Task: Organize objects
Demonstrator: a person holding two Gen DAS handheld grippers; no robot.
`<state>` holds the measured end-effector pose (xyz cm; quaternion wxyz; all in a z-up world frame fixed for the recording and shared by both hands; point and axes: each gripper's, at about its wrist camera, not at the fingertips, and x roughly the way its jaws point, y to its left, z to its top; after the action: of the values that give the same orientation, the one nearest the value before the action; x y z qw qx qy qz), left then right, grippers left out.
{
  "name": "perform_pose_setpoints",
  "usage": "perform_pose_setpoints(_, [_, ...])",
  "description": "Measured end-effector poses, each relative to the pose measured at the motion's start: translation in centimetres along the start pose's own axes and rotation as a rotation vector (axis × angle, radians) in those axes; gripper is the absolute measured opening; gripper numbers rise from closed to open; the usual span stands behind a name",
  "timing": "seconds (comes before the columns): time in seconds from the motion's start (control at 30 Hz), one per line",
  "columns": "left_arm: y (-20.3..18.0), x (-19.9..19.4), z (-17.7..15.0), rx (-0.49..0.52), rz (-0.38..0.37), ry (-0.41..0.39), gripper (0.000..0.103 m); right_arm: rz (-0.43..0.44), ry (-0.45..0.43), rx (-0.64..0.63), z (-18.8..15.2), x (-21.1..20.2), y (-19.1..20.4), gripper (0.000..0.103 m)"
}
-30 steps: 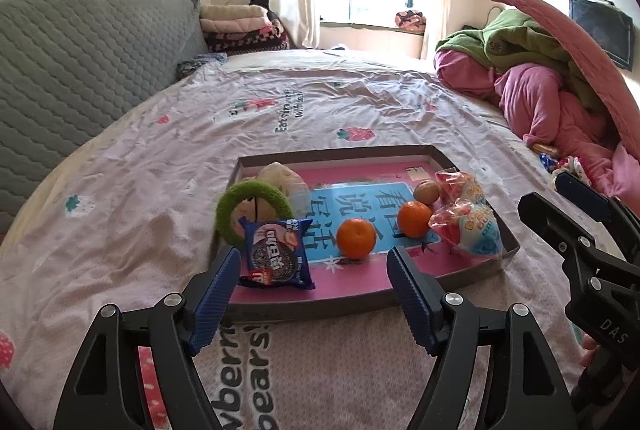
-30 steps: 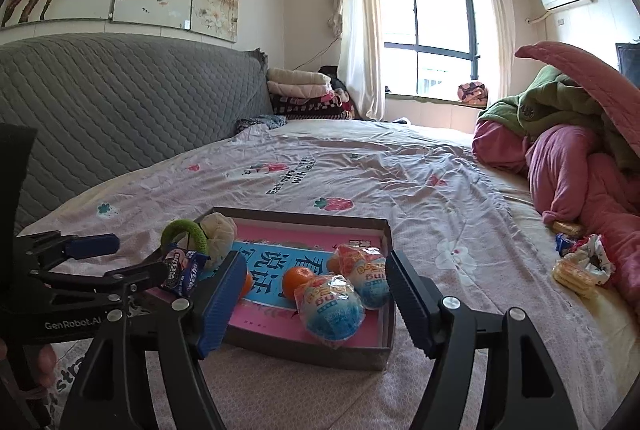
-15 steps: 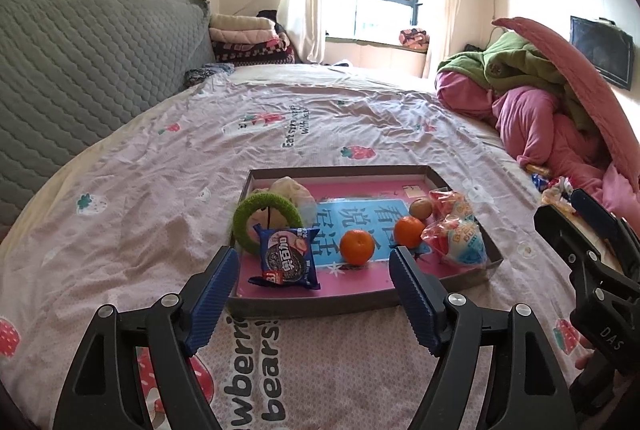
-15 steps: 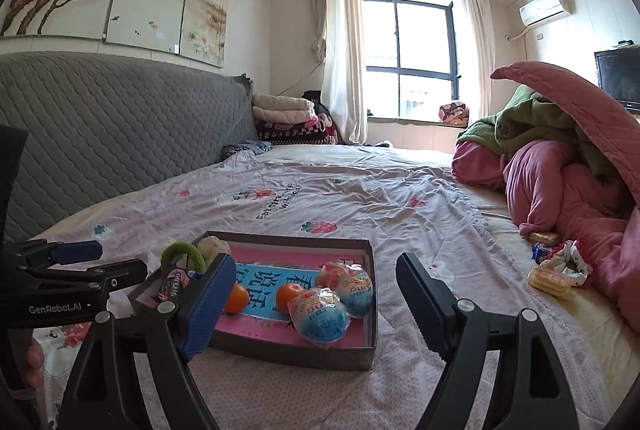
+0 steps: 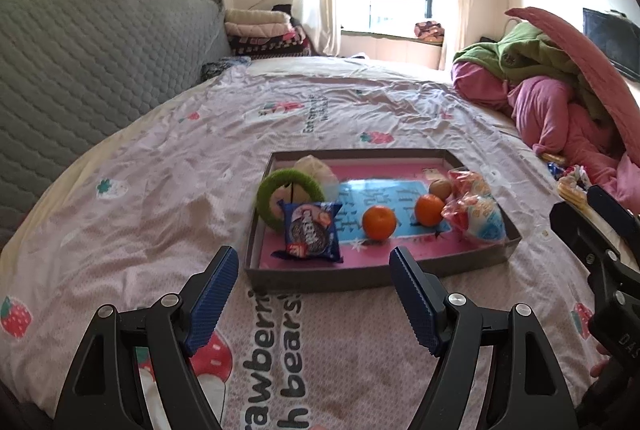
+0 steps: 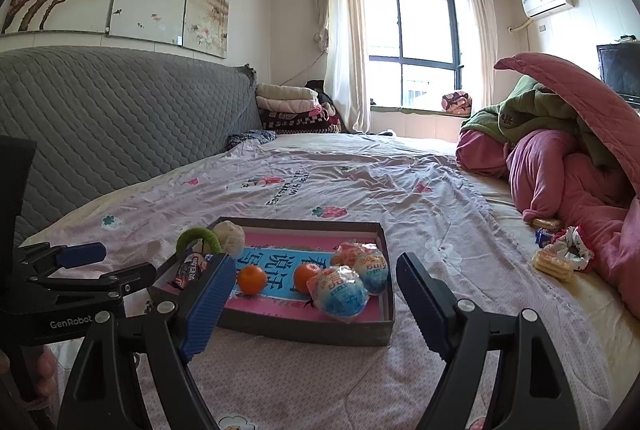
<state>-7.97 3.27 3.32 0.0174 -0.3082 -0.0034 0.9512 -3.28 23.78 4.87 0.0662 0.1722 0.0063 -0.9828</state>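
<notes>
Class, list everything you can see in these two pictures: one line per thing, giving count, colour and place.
Tray: one, grey rim, pink and blue inside, on the bed.
Oranges: two, orange, mid-tray.
Cookie pack: one, blue, tray's near left.
Ring: one, green, tray's left edge.
Wrapped buns: two or three, blue and orange wrappers, tray's right end.
Nut: one, brown, behind the oranges.
Sheet: one, pink with strawberries, covering the bed.
Quilts: pink and green heap, right.
Snacks: few, loose on the bed by the quilts.
Left tool: open, empty.
Right tool: open, empty.
</notes>
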Motion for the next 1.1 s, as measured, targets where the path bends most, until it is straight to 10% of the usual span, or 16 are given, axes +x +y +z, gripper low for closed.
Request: perform_pose_setpoints(1.1, [1.2, 3.0, -5.6, 0.013, -0.018, 0.089, 0.079, -0.034, 0.228, 0.049, -6.2, 3.1, 0.3, 0.082])
